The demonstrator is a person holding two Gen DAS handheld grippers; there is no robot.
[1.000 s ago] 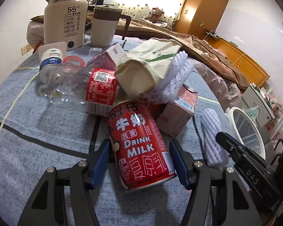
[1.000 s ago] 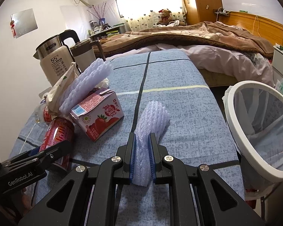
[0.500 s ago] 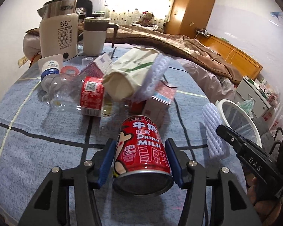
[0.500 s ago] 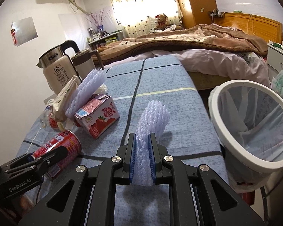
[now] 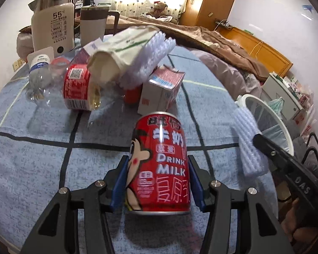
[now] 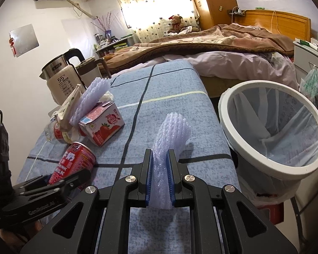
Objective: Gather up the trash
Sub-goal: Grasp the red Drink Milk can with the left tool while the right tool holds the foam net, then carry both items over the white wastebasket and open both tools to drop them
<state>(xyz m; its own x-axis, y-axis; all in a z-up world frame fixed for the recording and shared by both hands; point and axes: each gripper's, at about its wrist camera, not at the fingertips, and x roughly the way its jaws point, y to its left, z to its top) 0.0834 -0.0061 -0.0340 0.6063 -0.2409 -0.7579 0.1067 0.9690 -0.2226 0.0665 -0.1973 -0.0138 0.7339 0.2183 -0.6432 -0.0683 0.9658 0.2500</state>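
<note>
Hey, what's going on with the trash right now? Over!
Left gripper holds red milk can. Right gripper clamps foam net. White bin sits open beside the table, nothing in the way.

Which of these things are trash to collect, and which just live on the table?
Job: milk can, foam net, strawberry carton, plastic bottle, paper bag, second foam net, bin.
Bystanders: kettle, mug, bed.

A paper bag [image 5: 125, 48] and foam net [image 5: 150, 57] hide the carton [image 5: 84, 53] behind.
</note>
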